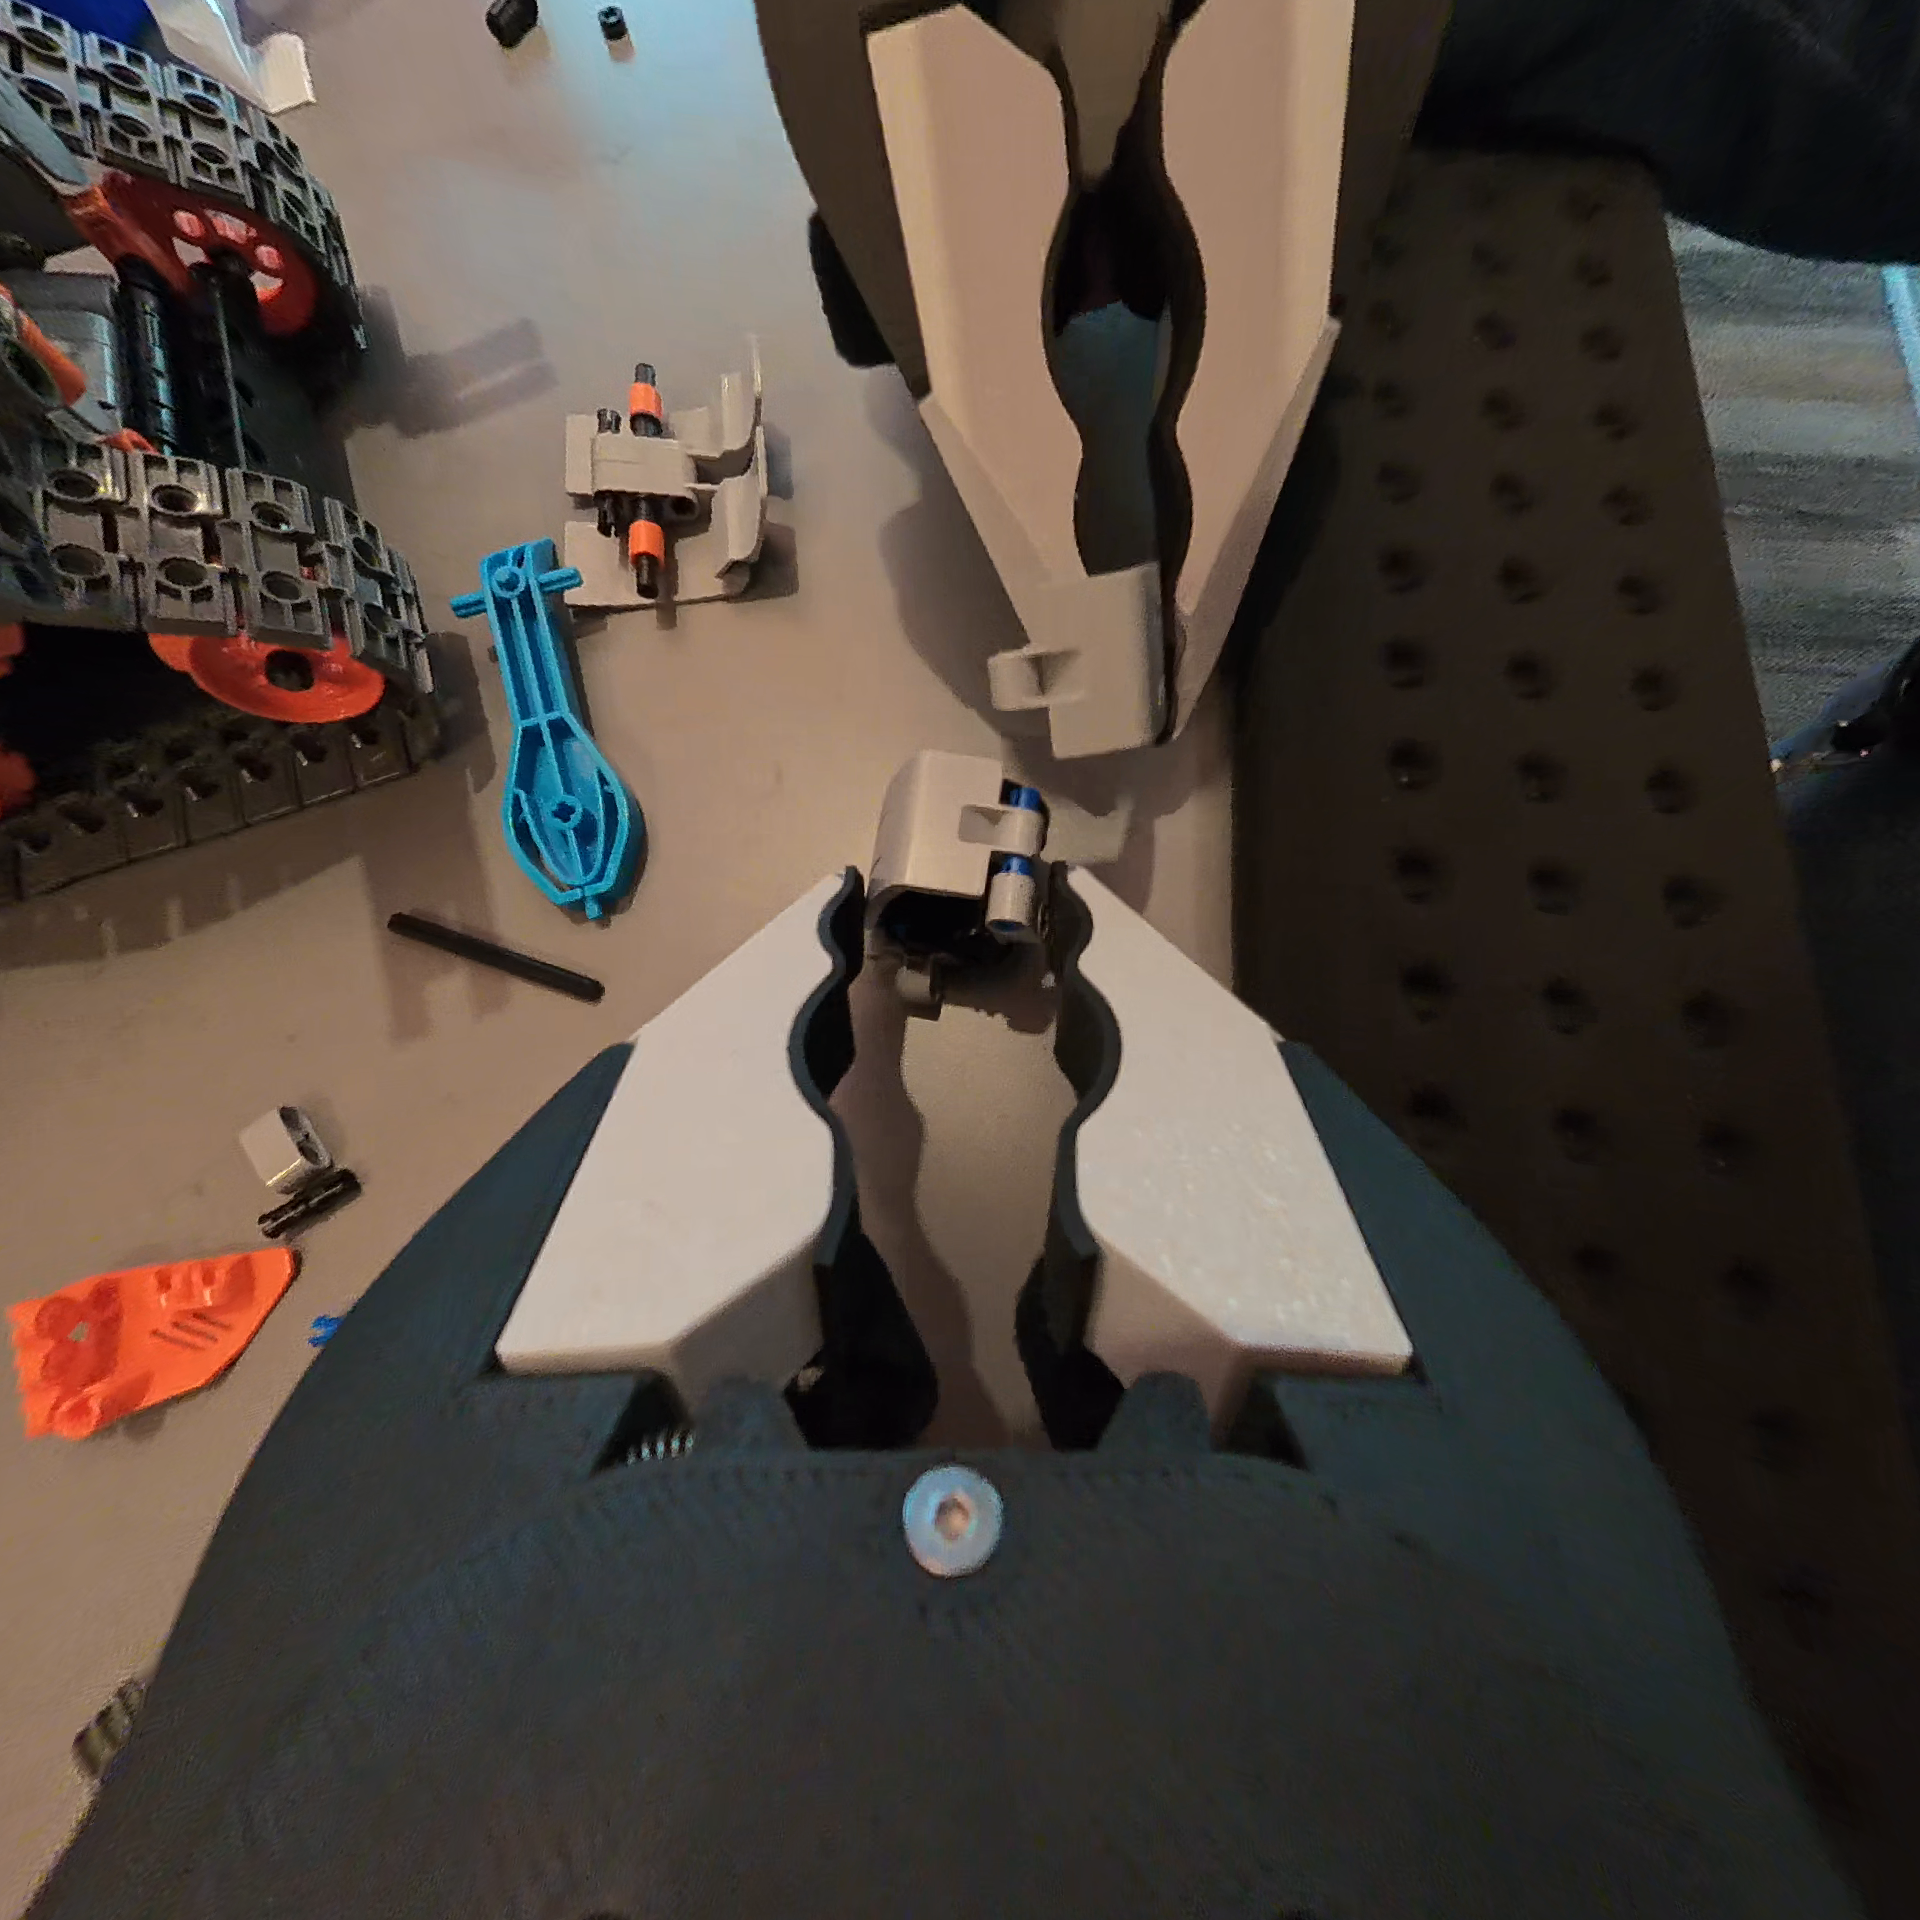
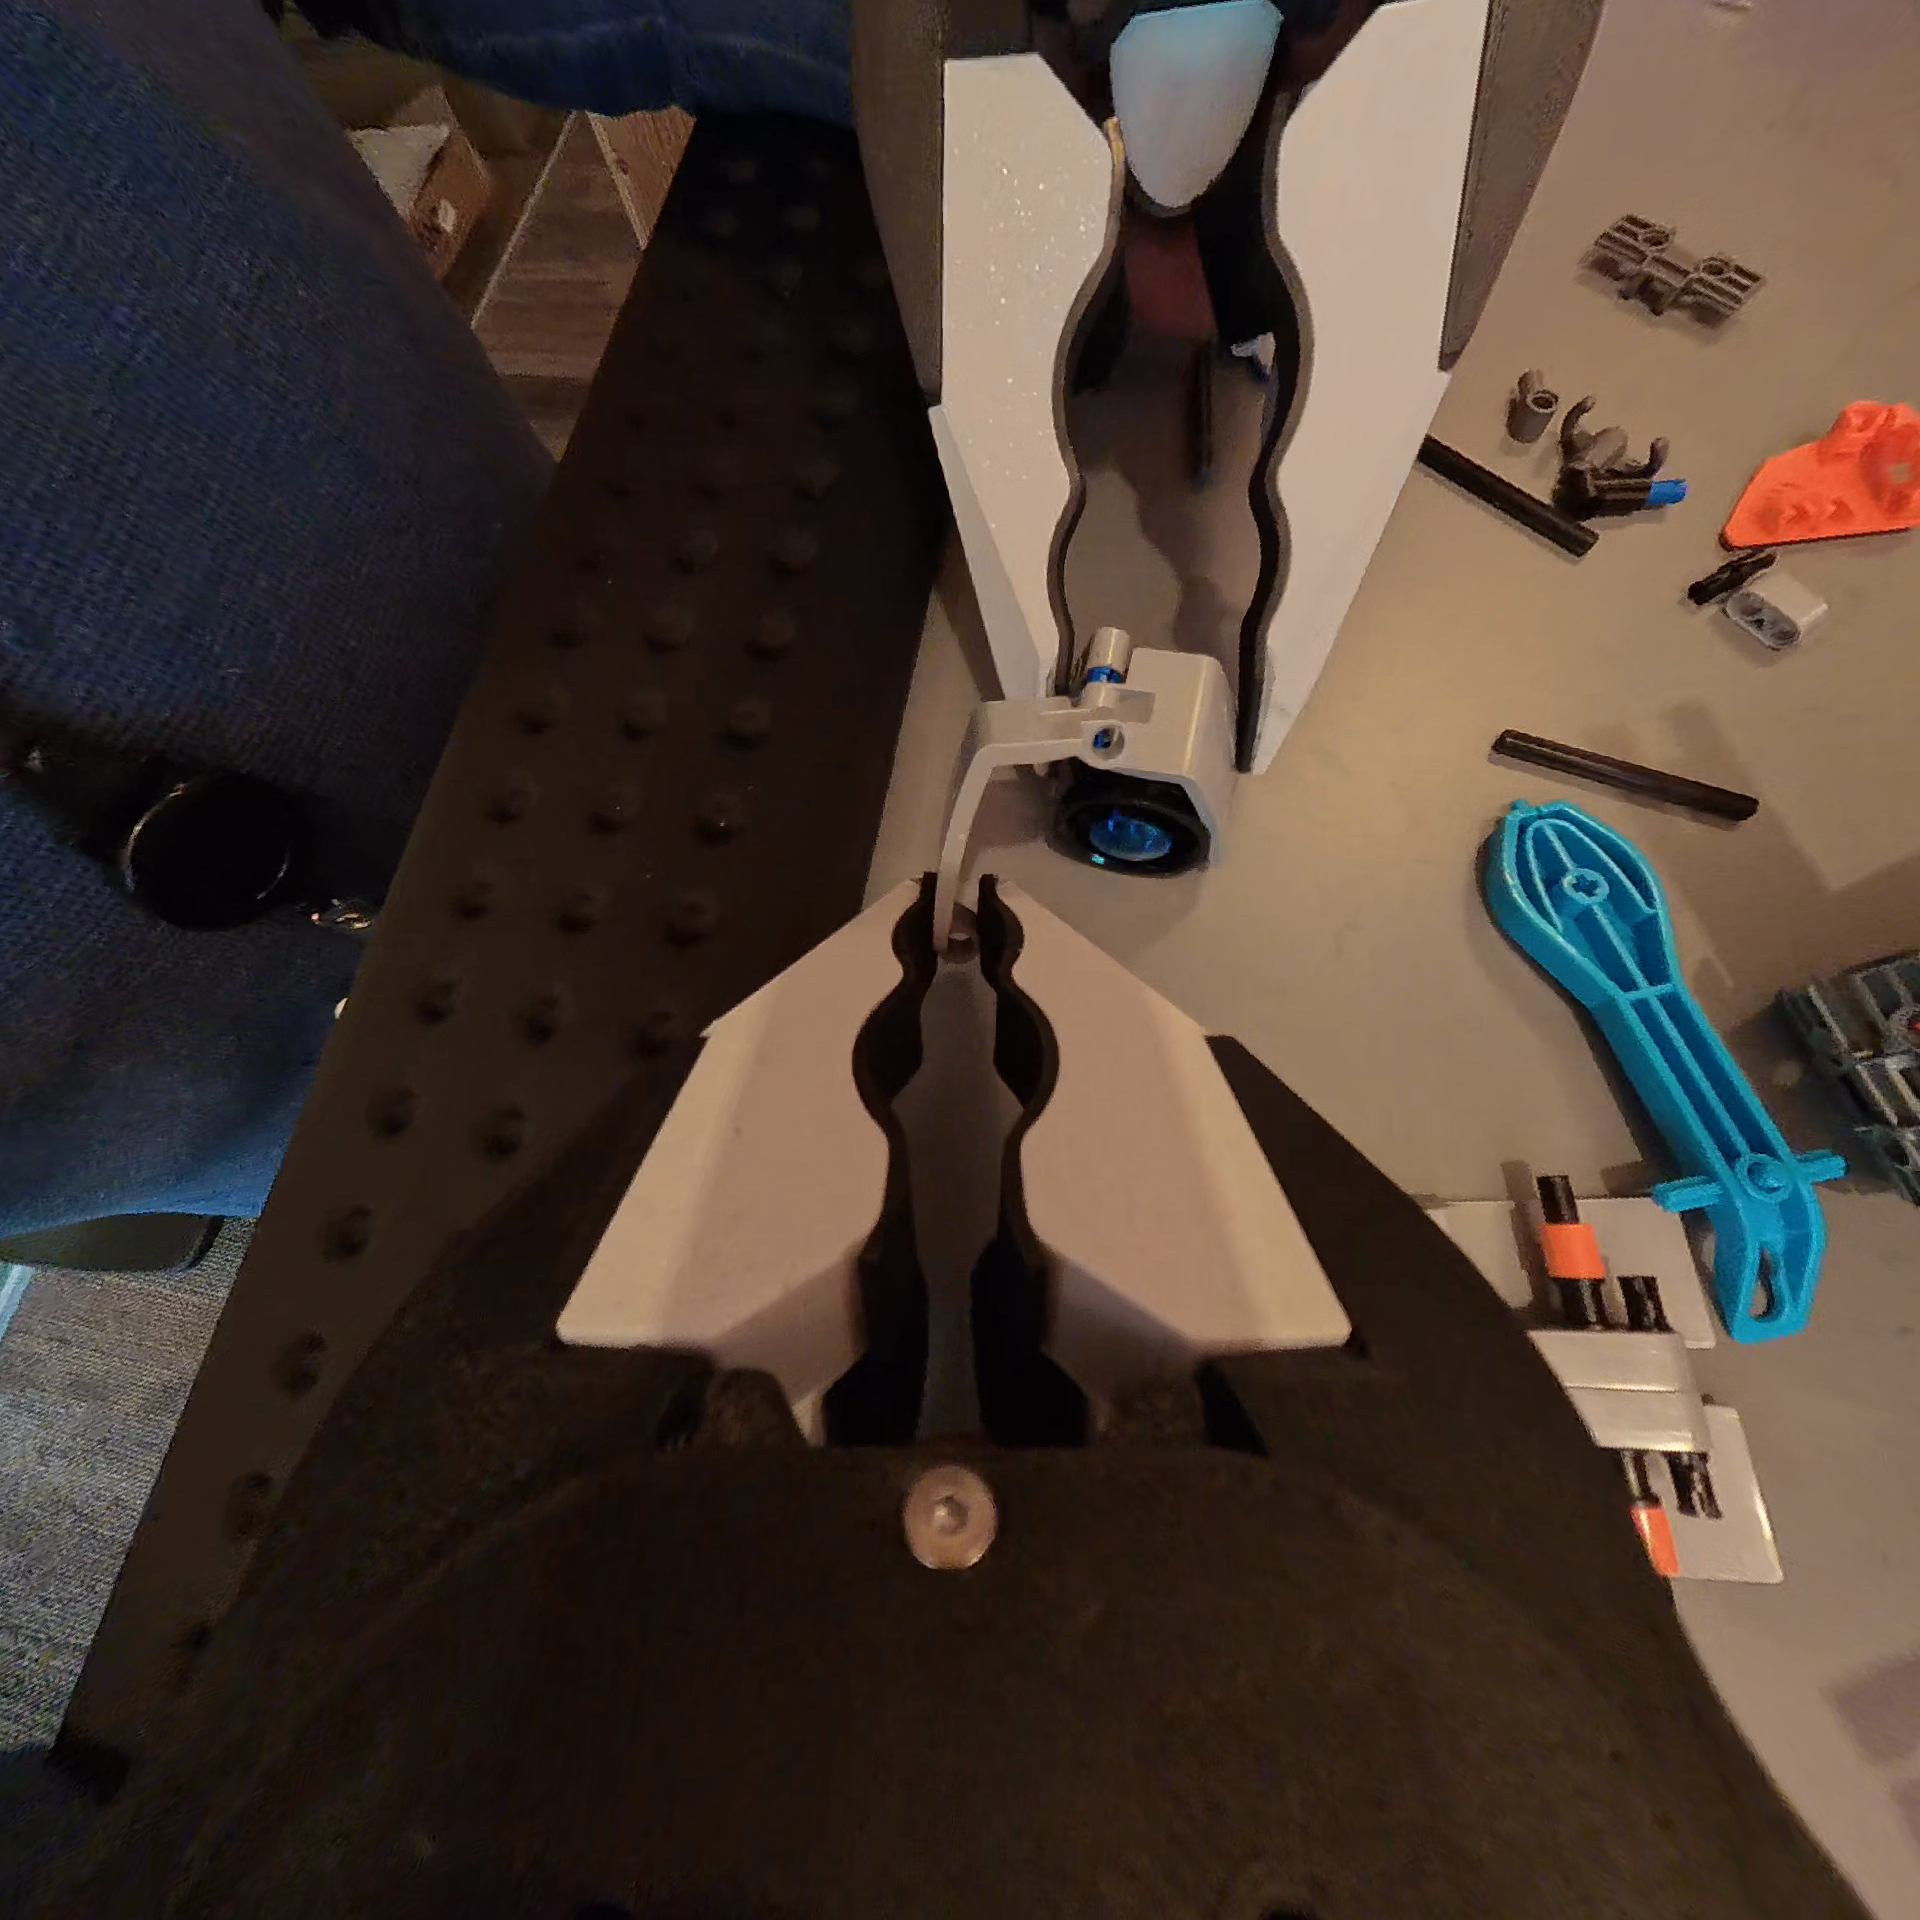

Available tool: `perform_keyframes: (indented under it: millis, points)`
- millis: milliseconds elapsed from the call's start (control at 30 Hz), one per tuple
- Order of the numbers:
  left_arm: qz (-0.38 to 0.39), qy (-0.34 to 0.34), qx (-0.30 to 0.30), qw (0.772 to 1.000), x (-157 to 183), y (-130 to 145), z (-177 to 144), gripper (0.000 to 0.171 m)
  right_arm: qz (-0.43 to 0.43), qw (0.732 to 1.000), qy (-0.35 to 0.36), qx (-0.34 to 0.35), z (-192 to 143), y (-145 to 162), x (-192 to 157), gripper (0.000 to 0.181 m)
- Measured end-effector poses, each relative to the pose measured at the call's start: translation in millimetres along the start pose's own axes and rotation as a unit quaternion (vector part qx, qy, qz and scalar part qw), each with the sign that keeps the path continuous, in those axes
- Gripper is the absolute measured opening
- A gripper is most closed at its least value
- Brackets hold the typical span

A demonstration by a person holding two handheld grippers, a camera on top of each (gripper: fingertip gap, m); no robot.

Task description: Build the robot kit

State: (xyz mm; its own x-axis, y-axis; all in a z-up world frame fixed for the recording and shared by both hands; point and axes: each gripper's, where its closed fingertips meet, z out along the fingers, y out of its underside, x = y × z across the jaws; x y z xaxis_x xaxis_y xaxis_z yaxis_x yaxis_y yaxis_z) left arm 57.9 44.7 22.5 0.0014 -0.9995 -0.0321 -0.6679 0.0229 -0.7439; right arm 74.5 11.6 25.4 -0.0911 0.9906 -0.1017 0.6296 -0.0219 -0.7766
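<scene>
Both my grippers pinch grey building-toy pieces over the grey table, tips facing each other.

No readable writing that I can make out. My left gripper [image 1: 961,914] clamps a grey housing [image 1: 940,831] with blue pins, its open end toward the camera. My right gripper [image 2: 958,914] closes on a thin curved grey arm [image 2: 971,790], which runs lengthwise away from the tips and touches the housing. Left of the housing lie a blue lever tool [image 1: 545,727], a black axle [image 1: 496,956] and a tracked vehicle [image 1: 187,499]; an orange panel [image 1: 145,1340] sits nearer, a studded black plate [image 1: 1507,831] right.
</scene>
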Motion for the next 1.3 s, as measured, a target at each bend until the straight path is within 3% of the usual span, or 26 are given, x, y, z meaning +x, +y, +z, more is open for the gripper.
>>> perform_keyframes:
  millis: [300, 367, 533, 733, 867, 967, 1067, 1200, 1300]
  points:
    - [-0.090, 0.045, 0.083, 0.991, -0.2, -24.7, -8.4, 0.032, 0.030, 0.999, 0.011, 0.021, 2.5, -6.4, 9.8, 0.008]
    - [-0.095, 0.040, 0.077, 0.992, -2.9, -21.6, -7.3, 0.032, 0.039, 0.999, 0.015, 0.012, 3.6, -3.1, 11.3, 0.019]
    - [-0.096, 0.035, 0.068, 0.992, -3.4, -17.7, -5.1, 0.032, 0.033, 0.999, 0.029, 0.018, -1.8, -5.6, 12.7, 0.005]
    - [-0.089, 0.023, 0.073, 0.993, -8.1, -18.1, -8.9, 0.032, 0.029, 0.998, 0.049, 0.014, -30.3, -0.6, 7.9, 0.022]
    - [-0.090, 0.023, 0.079, 0.992, -9.9, -18.7, -11.3, 0.032, -0.005, 0.997, 0.056, -0.051, -33.9, 15.6, -0.1, 0.027]
    - [-0.087, 0.024, 0.075, 0.993, -8.8, -17.7, -9.6, 0.032, -0.018, 0.992, 0.084, -0.091, -26.7, 28.7, 12.2, 0.023]
    - [-0.087, 0.024, 0.078, 0.993, -8.9, -19.2, -9.5, 0.032, -0.018, 0.992, 0.082, -0.097, -21.1, 31.5, 14.5, 0.004]
    - [-0.092, 0.018, 0.096, 0.991, -12.0, -23.9, -12.8, 0.032, 0.004, 0.995, 0.088, -0.054, -27.7, 24.0, 22.3, 0.004]
    - [-0.093, 0.016, 0.128, 0.987, -14.2, -34.5, -19.6, 0.032, 0.033, 0.997, 0.054, 0.035, -37.8, -3.6, 20.0, 0.004]
